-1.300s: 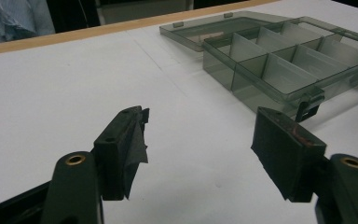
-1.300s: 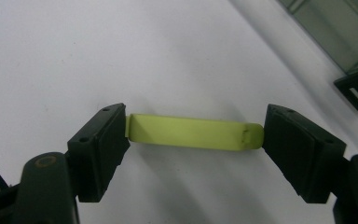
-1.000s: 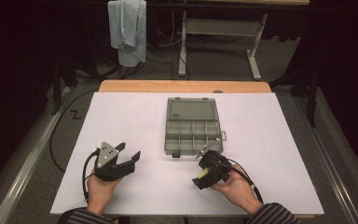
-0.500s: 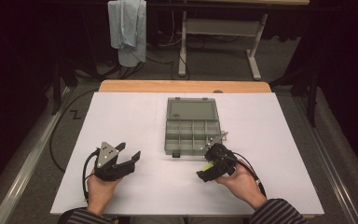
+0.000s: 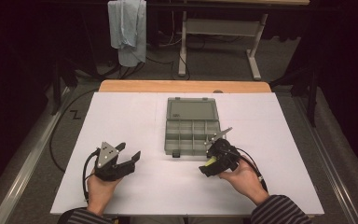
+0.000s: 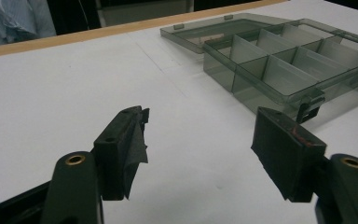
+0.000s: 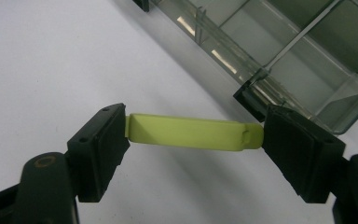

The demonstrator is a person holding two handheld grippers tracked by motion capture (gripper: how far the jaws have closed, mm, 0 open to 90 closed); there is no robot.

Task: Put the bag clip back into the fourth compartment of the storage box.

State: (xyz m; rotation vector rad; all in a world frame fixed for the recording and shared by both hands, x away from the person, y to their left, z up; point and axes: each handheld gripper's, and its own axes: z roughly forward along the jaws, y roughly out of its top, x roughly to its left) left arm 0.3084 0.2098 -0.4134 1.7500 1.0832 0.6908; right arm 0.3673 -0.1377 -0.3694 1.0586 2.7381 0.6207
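A clear grey compartment box lies open at the table's middle, its lid folded back. My right gripper hovers just in front of the box's front right corner, shut on a yellow-green flat piece held end to end between its jaws. The box's front wall and black latch sit just beyond that piece. My left gripper rests at the front left, open, with nothing between its jaws. The box shows ahead and to the right in the left gripper view, its compartments bare.
White tabletop spreads around the box, with a wooden strip along its far edge. A light blue cloth hangs beyond the table, beside a white desk frame. Cables trail from both grippers.
My right gripper has moved forward and up toward the box's front right corner with the yellow-green piece. The left gripper has stayed still.
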